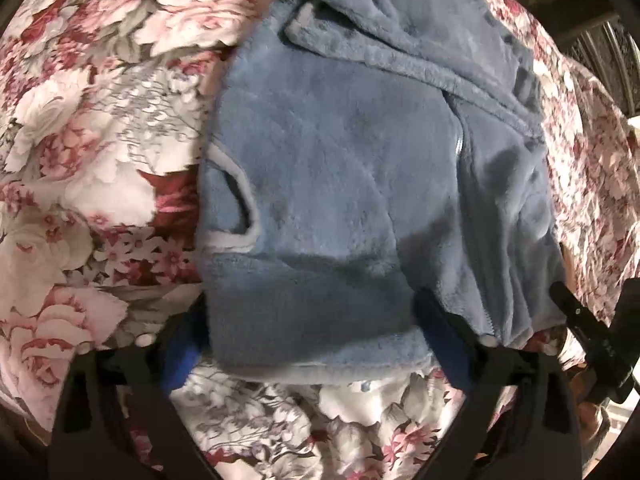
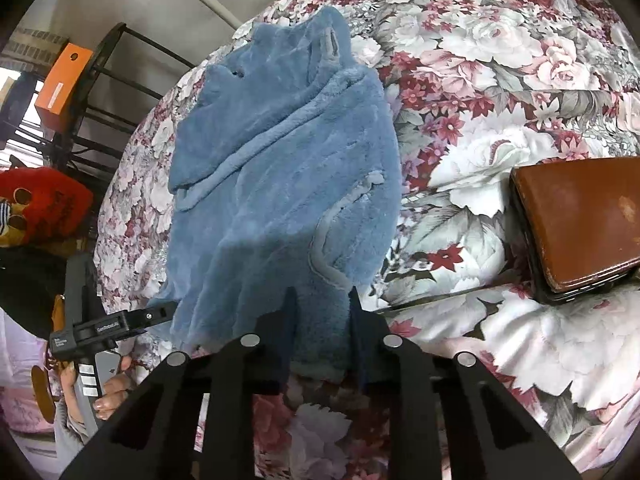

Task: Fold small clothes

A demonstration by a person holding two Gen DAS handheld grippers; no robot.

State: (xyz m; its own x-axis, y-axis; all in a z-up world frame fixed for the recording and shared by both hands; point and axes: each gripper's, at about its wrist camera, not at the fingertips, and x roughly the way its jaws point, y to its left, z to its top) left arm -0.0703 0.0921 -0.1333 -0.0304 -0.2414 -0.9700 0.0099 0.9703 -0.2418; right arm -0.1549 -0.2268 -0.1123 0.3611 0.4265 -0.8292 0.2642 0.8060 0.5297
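Observation:
A blue fleece garment (image 1: 340, 160) with a zip and pale-trimmed armhole lies spread on a floral bedspread (image 1: 80, 140). My left gripper (image 1: 310, 320) points down over its near hem. Its jaws stand wide, and the hem lies between the blue pads (image 1: 180, 352) without being clearly pinched. In the right wrist view the same garment (image 2: 280, 140) stretches away from me. My right gripper (image 2: 322, 304) is shut on its near edge, the fleece bunched between the two narrow-set fingers. The left gripper's body (image 2: 100, 328), held by a hand, shows at the garment's left corner.
A brown leather case (image 2: 580, 220) lies on the bedspread (image 2: 480, 60) right of the garment. Beyond the bed's left edge stand a black metal rack (image 2: 108, 80), an orange box (image 2: 60, 80) and a red soft item (image 2: 40, 200). The right gripper's body (image 1: 592, 320) sits by the garment's right side.

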